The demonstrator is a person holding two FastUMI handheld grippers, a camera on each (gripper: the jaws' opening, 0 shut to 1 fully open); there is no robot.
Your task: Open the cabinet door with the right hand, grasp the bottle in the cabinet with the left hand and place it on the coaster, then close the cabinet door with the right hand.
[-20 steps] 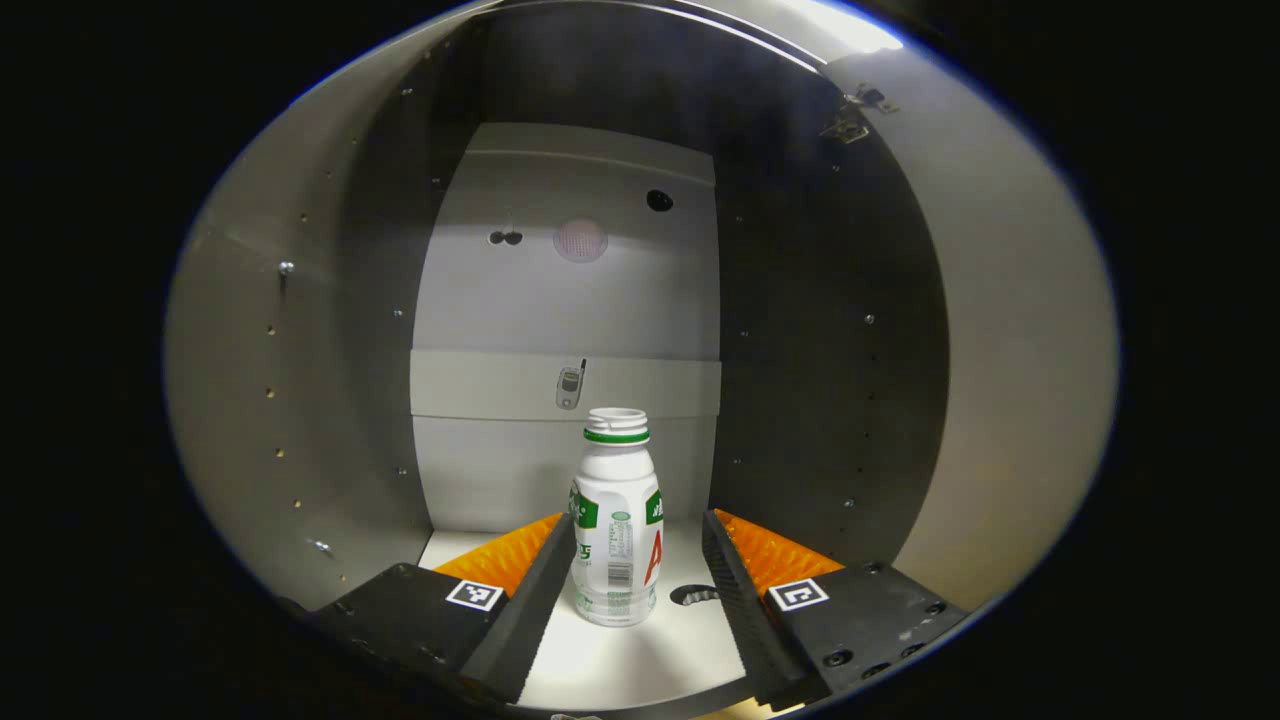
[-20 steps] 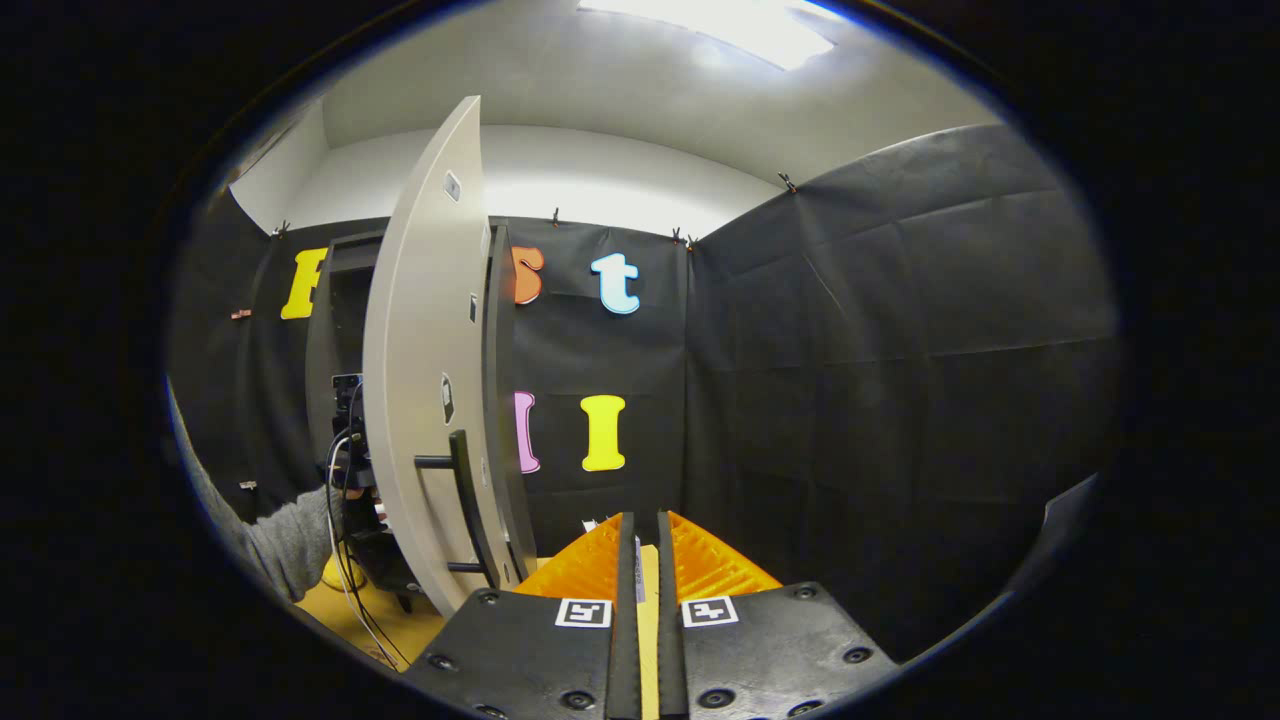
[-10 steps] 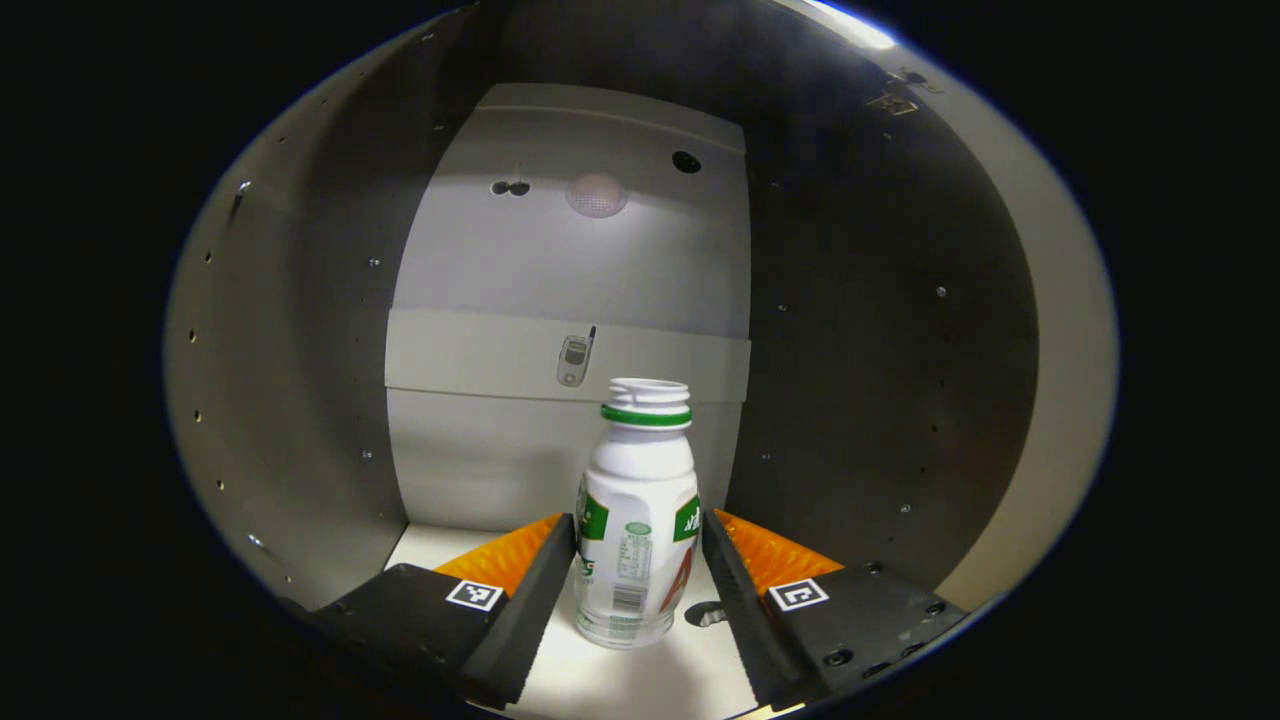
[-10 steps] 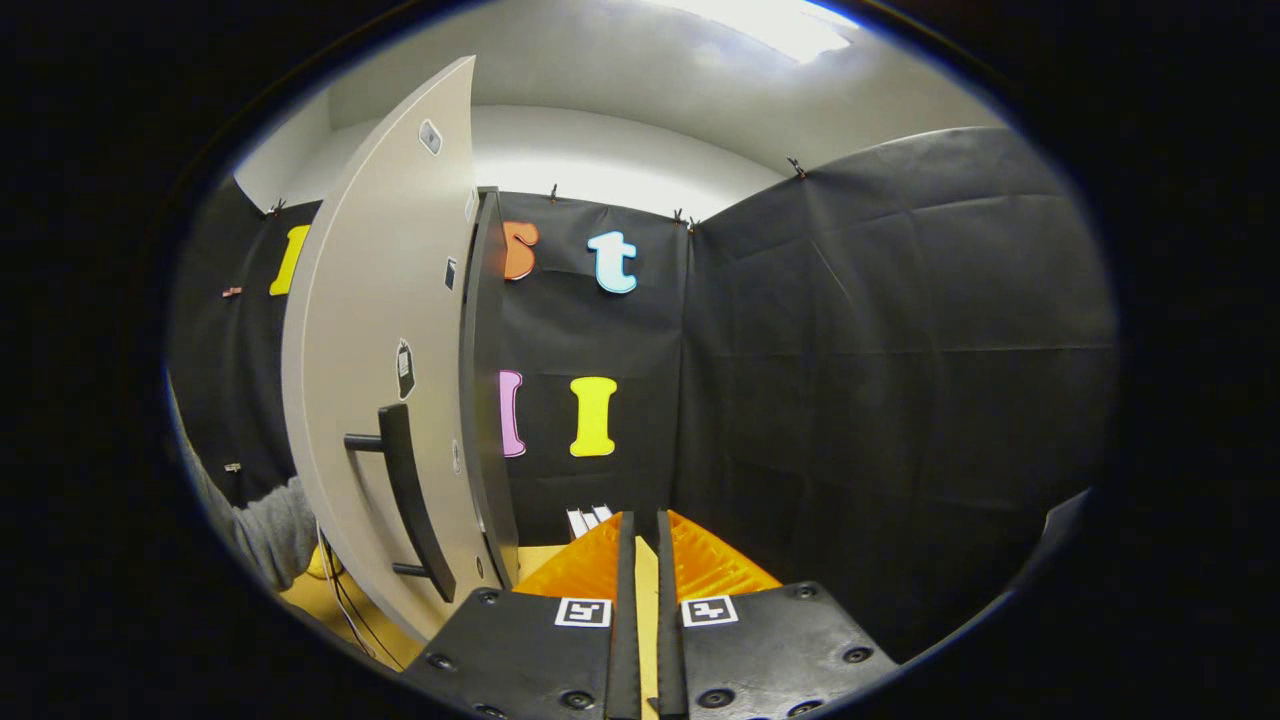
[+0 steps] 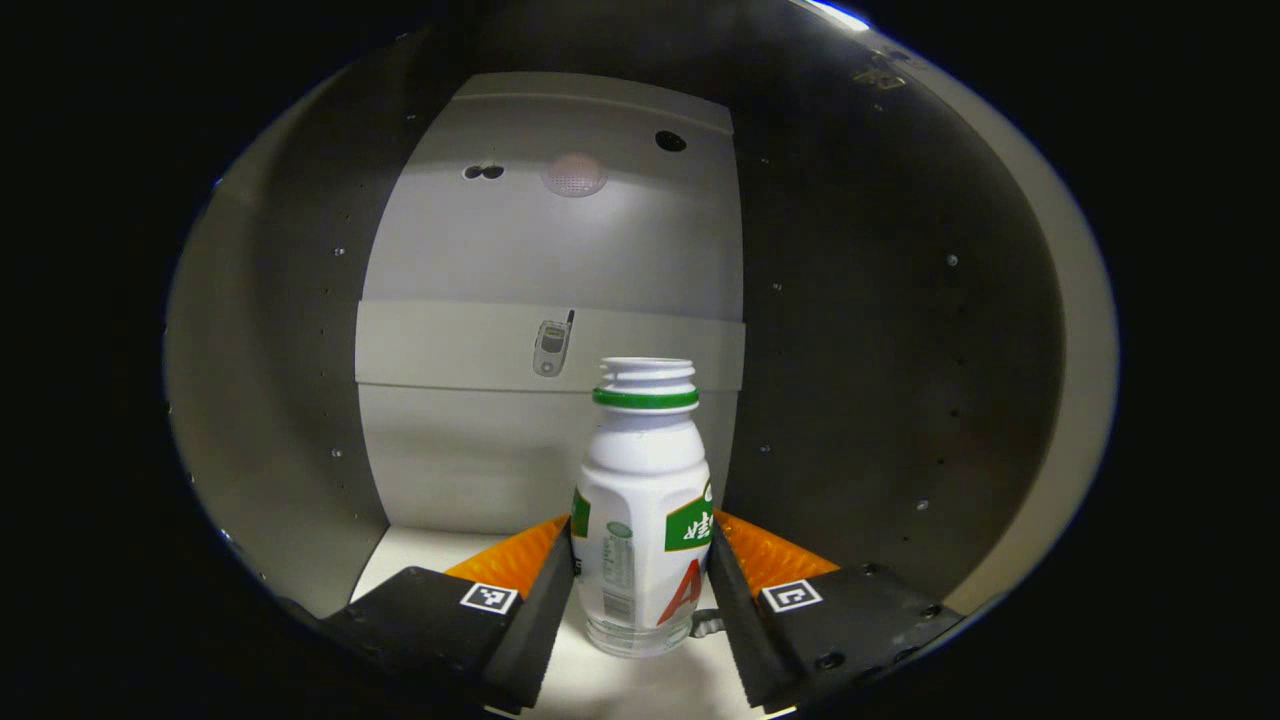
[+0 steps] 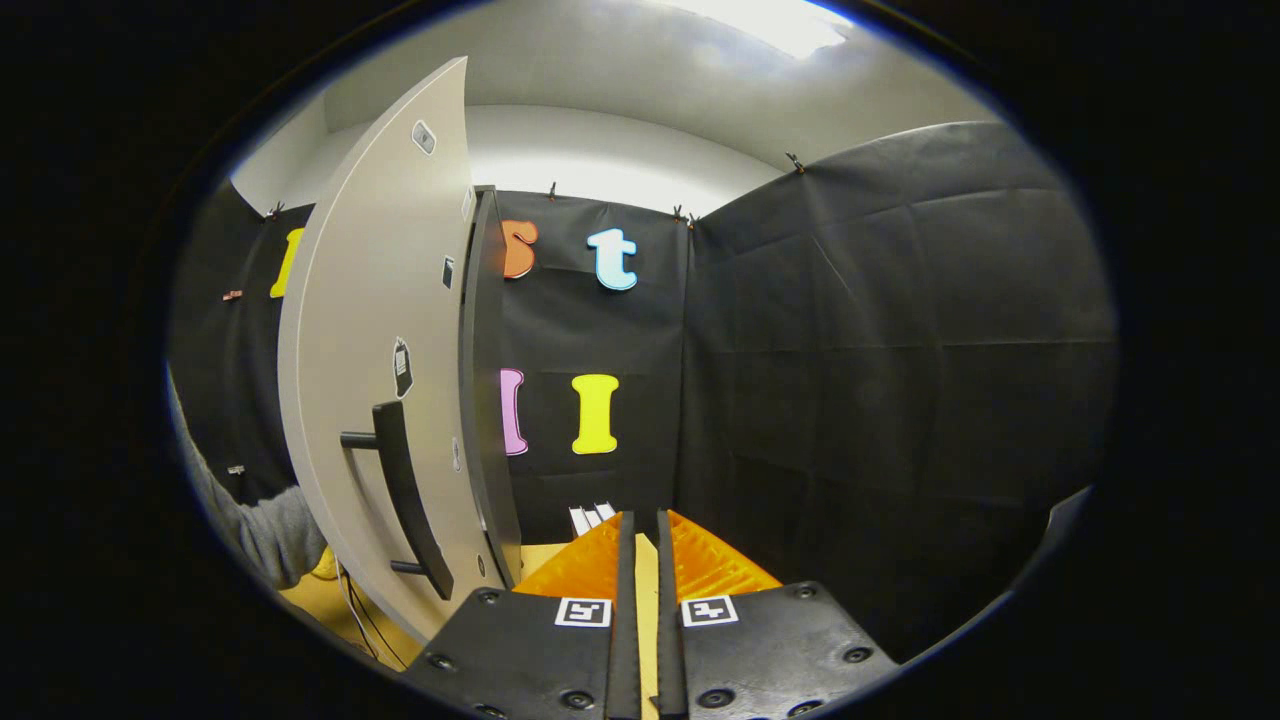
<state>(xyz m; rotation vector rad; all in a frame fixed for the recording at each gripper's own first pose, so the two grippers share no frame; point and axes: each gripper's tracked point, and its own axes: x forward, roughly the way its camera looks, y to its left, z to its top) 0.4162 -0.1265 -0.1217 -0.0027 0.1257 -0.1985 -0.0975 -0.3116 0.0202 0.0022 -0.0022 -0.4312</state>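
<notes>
A white plastic bottle with a green neck ring (image 5: 643, 510) stands upright on the pale cabinet shelf (image 5: 420, 548), between the left gripper (image 5: 640, 590) fingers, which flank it closely; contact is unclear. Its label text is unreadable. The right gripper (image 6: 640, 560), pressed together, points at the booth wall, with the open grey cabinet door (image 6: 375, 340) at ten o'clock.

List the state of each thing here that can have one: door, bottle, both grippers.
Cabinet door: swung open.
Bottle: upright on the cabinet floor, uncapped.
Left gripper: jaws open, flanking the bottle; contact unclear.
Right gripper: jaws nearly closed, holding nothing, off the door handle.
</notes>
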